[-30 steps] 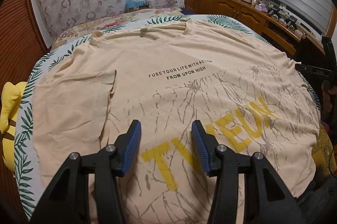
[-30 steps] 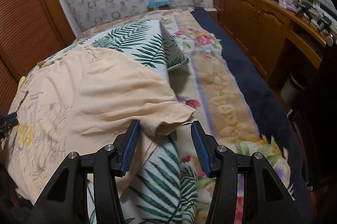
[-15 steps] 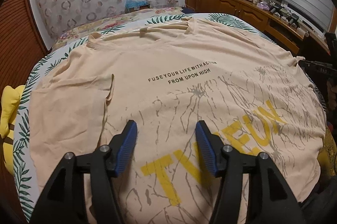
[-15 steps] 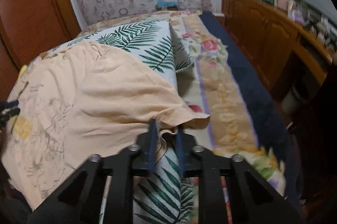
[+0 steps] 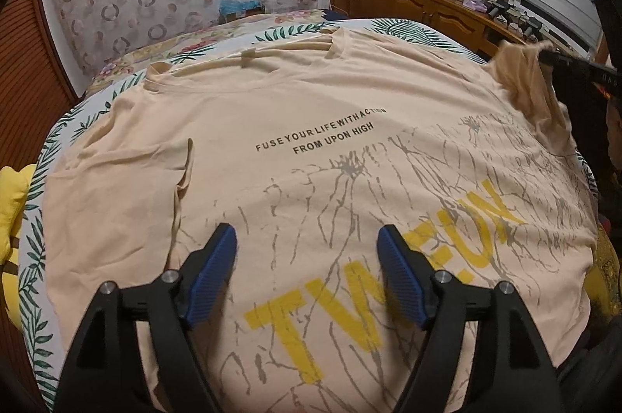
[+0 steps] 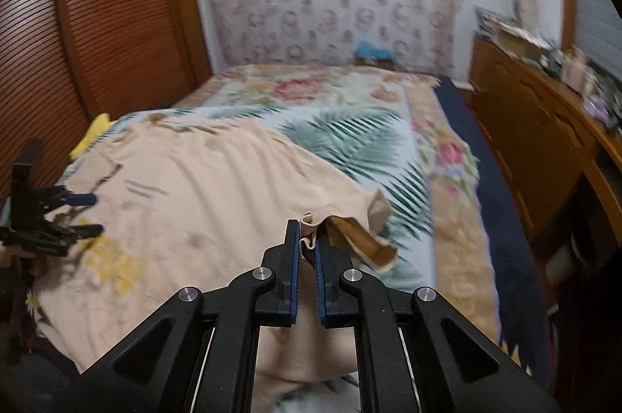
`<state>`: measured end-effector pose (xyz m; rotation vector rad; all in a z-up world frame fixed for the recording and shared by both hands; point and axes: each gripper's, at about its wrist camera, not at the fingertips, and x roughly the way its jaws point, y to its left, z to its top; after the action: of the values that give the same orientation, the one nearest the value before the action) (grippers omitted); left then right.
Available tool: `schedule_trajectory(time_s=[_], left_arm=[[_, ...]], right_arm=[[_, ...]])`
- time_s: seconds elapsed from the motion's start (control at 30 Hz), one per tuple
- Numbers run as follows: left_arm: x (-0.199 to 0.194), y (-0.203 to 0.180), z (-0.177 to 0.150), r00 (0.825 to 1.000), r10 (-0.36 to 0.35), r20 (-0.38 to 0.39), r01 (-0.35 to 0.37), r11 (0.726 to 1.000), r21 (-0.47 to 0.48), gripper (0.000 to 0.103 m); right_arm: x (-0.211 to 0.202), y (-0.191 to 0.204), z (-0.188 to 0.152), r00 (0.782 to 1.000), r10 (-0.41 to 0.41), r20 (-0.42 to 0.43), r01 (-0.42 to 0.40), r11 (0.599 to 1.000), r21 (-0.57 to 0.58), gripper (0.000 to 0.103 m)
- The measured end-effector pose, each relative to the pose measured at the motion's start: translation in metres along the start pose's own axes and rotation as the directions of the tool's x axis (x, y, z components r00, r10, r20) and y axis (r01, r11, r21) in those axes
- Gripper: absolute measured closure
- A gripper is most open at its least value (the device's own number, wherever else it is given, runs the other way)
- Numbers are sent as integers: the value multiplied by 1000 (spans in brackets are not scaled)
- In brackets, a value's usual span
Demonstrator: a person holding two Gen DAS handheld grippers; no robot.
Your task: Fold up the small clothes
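the beige t-shirt [image 5: 311, 125] lies spread on the bed [image 6: 350, 94]. the left hand-held gripper [image 5: 307, 257] hovers agape over its print; the right hand-held gripper [image 6: 307, 249] pinches its sleeve [image 6: 350, 230], lifted.

Beige T-shirt [image 5: 311, 125] yellow-lettered, green leaf-print sheet [image 5: 35, 242], blue-padded tool [image 5: 307, 249]

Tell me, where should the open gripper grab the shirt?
Probably the free left sleeve of the T-shirt, coming in from its outer edge. It lies flat and loose there, mirroring the sleeve the right gripper already pinches; the left gripper is open.
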<state>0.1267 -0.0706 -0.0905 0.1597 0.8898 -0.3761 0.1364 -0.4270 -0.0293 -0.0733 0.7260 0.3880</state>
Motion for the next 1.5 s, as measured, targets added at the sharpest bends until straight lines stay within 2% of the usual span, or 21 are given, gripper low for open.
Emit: schedule_trajectory(time_s=[0.2,0.27,0.33,0.37,0.4,0.47,0.5,0.63,0.9,1.03,1.1,1.17,1.3,1.4,1.5], left_arm=[[1,-3,0,1000,-6,-4,6,1000,11,22],[2,-5,0,1000,-14,-9,15,1000,21,16],[3,-7,0,1000,-18,-14,19,999,32,13],[3,-8,0,1000,-20,-15,20,999,34,12],[3,-9,0,1000,-22,-17,22,999,34,11],[2,-10,0,1000,-22,-17,22,999,36,11],[3,-8,0,1000,-21,-17,22,999,36,11],[3,-9,0,1000,-16,-17,17,999,37,10],[3,-8,0,1000,-13,-17,13,999,37,10],[3,-7,0,1000,-13,-17,14,999,37,10],[3,-7,1,1000,-13,-19,13,999,37,10],[2,-6,0,1000,-9,-17,10,999,34,10],[-9,-1,-3,1000,5,25,-5,1000,12,10],[-25,4,-3,998,-4,67,5,1000,-13,10],[-43,12,-4,994,24,111,-21,999,-32,10]], right_arm=[[22,46,21,995,98,-18,-99,993,-70,99],[30,56,22,989,140,-38,-142,988,-66,99],[32,62,21,989,140,-42,-143,987,-72,98],[34,64,20,990,136,-41,-139,988,-72,91],[34,63,19,990,139,-39,-141,988,-67,76],[32,58,17,991,130,-33,-132,990,-46,57],[31,55,16,992,123,-29,-124,992,-38,56],[25,43,8,995,90,-42,-91,996,-24,56],[29,38,-39,985,67,-158,-71,997,-23,57],[32,37,-58,979,62,-194,-65,998,-8,71],[31,39,-61,979,66,-195,-71,997,-18,88],[27,44,-60,980,81,-182,-88,996,-28,92],[21,58,-59,978,113,-177,-125,990,-58,93],[21,68,-67,970,135,-202,-152,986,-71,93],[21,76,-74,962,152,-227,-174,982,-80,93]])
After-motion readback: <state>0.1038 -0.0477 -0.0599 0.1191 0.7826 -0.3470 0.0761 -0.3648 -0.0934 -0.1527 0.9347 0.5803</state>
